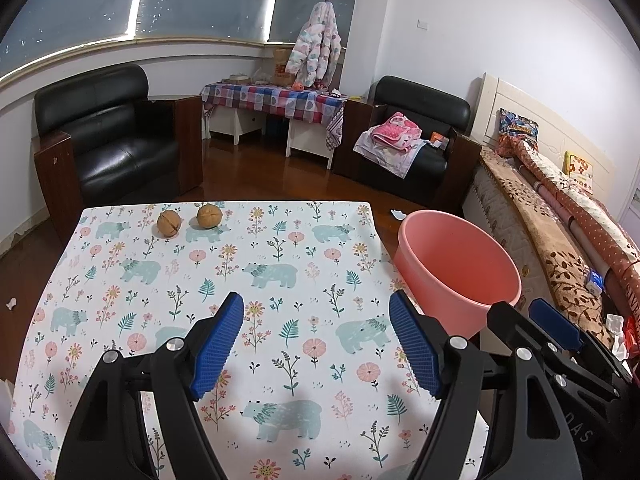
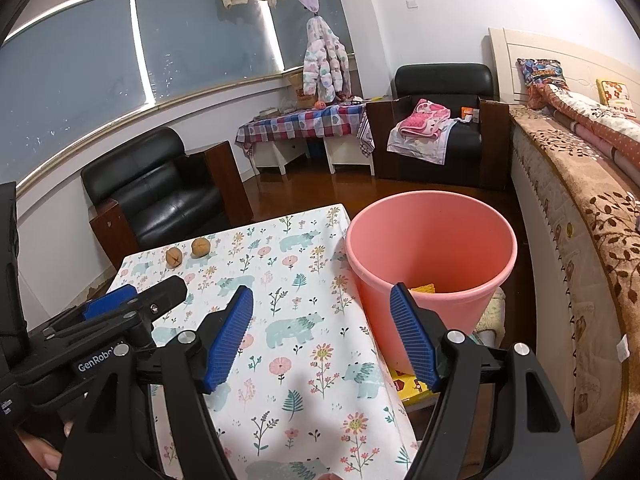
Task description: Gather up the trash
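Two brown walnuts lie side by side at the far left of the table with the flower-and-bear cloth (image 1: pixel 280 248): one (image 1: pixel 169 223) with a cracked seam, the other (image 1: pixel 209 216) just right of it. The right wrist view shows both too, the cracked walnut (image 2: pixel 174 257) and the second walnut (image 2: pixel 200 247). A pink bucket (image 1: pixel 460 264) stands beside the table's right edge; something yellow (image 2: pixel 423 289) lies inside the bucket (image 2: pixel 430 248). My left gripper (image 1: pixel 316 308) hovers open over the near part of the cloth, nothing between its blue pads. My right gripper (image 2: pixel 322 300) is open too, over the table's right edge by the bucket.
A bed (image 2: pixel 580 216) with patterned blankets runs along the right, close to the bucket. Two black armchairs (image 1: pixel 108 136) (image 1: pixel 416 136) and a low table with a checked cloth (image 1: pixel 276 100) stand at the back. Yellow packaging (image 2: pixel 412 386) lies on the floor under the bucket.
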Motion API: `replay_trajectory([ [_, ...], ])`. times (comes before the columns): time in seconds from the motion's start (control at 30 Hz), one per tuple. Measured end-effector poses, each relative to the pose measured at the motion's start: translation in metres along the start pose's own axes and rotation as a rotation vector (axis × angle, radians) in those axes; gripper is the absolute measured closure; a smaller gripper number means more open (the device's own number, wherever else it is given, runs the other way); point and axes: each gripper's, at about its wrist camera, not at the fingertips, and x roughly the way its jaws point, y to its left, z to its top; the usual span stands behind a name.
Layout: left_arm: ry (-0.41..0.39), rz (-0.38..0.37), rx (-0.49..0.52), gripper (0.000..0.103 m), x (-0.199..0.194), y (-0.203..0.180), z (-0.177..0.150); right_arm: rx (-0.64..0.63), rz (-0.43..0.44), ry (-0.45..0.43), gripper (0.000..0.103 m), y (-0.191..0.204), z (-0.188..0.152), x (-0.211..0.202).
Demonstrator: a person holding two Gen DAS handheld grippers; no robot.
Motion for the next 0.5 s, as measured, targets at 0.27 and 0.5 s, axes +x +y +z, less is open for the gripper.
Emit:
replay_trajectory([
  [0.27, 0.007, 0.009, -0.002, 0.029, 0.0023, 0.0031, -0.0037, 0.0, -0.001, 0.006, 0.032, 0.0012, -0.0026, 0.0044],
  [0.5, 0.008, 0.011, -0.004, 0.029, 0.0031, 0.0039, -0.0032, 0.0, -0.001, 0.009, 0.032, 0.0005, -0.0046, 0.0045],
])
